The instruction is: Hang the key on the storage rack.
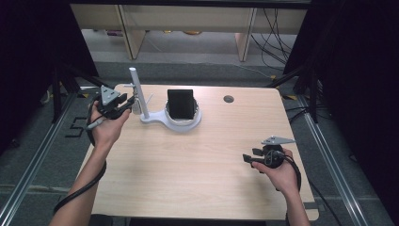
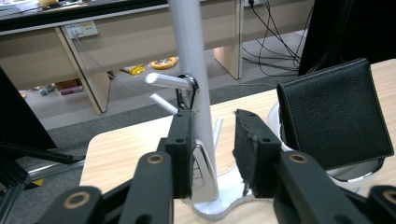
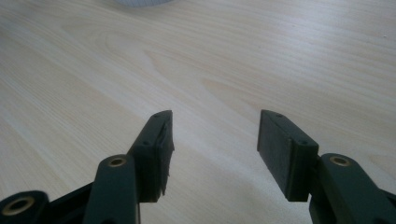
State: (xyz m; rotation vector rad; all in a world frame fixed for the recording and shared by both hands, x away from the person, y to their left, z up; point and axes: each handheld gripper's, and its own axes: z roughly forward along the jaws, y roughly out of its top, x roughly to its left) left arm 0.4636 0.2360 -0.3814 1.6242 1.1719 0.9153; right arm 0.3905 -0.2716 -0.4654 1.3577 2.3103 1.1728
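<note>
Metal ring point(image 2: 187, 91): it hangs on a short peg point(image 2: 166, 80) of the white stand point(image 2: 189, 46); a silver piece point(image 2: 201, 163) hangs below it along the post.
Left tongs point(image 2: 212, 135): open, one jaw on each side of the post and the hanging piece. The left pad is very near the piece, but I see no pressing.
Step in hand: I judge the hanging is done and the release is taking place.
Next move: draw the left tongs straight back from the post, jaws kept wide, so the pad does not catch the piece or pull the ring off the peg.
Black wallet point(image 2: 334, 112): upright in the stand's round tray point(image 1: 181, 125), just beside.
Right tongs point(image 3: 215, 140): open and empty, low over the bare desk point(image 3: 233, 56), well apart.
</note>
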